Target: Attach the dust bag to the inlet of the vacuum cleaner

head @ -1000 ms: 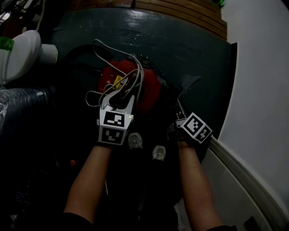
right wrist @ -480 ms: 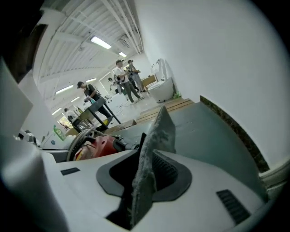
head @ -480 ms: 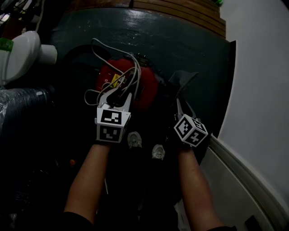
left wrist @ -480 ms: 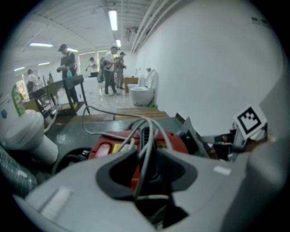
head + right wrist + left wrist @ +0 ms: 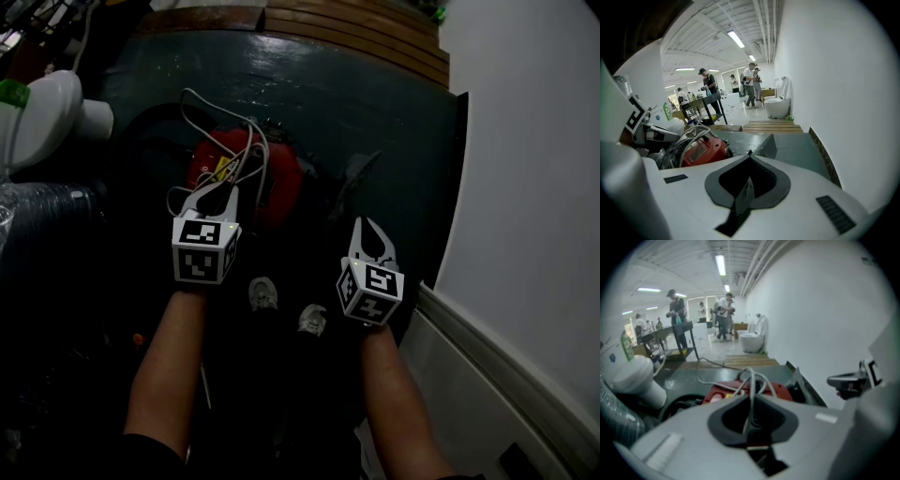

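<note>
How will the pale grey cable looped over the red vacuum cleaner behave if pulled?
The pale grey cable lies in loose loops, so it is probably floppy and trails. It drapes over the red vacuum cleaner, so it may snag there.

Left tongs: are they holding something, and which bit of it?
The left tongs are closing on the grey cord, pinching a loop of it above the red vacuum cleaner. The right tongs are shut and empty.

Cable (image 5: 246, 161) lies atop vacuum cleaner (image 5: 283, 187) on floor (image 5: 375, 94).
</note>
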Available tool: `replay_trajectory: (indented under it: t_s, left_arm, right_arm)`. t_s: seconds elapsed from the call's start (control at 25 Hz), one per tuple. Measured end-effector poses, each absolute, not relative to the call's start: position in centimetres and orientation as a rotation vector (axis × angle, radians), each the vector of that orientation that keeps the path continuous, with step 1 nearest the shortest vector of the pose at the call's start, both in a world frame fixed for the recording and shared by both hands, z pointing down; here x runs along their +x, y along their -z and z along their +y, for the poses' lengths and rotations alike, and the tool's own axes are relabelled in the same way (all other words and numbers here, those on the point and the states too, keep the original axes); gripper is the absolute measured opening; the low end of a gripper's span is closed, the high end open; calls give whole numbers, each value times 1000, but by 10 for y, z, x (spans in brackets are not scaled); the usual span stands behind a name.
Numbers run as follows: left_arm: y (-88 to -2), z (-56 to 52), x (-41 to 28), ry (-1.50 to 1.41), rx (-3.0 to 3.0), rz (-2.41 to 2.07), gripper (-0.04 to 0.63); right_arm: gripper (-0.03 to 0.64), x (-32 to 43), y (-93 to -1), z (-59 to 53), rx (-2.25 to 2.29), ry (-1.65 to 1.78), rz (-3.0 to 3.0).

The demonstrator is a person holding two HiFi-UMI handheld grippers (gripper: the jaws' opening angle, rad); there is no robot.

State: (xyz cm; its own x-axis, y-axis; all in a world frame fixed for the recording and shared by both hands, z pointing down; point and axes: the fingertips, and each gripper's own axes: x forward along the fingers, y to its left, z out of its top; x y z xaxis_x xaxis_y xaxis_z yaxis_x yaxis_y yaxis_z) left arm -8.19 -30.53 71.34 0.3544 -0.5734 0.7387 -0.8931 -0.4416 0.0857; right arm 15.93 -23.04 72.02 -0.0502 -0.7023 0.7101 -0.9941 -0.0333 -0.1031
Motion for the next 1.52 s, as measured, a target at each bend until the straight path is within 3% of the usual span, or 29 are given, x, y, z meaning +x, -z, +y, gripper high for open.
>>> replay_trajectory:
  t_s: [0.44, 0.72, 1.0, 1.52]
  left_arm:
    - [-566, -246, -27, -783, 2176, -1317, 26]
    - [-499, -206, -50, -906, 2099, -1533, 15]
    - [-395, -198, -43, -676, 2237, -1601, -3]
    - [-217, -139, 76, -340, 2538, -1393, -5]
  right_arm:
    - [-3, 153, -573, -177, 1766, -938, -1897]
    - [-3, 150, -455, -141, 1711, -770, -2058]
    - [-3, 157, -386, -116, 1699, -695, -2120]
    - [-3, 191, -223, -102, 1869, -463, -2266]
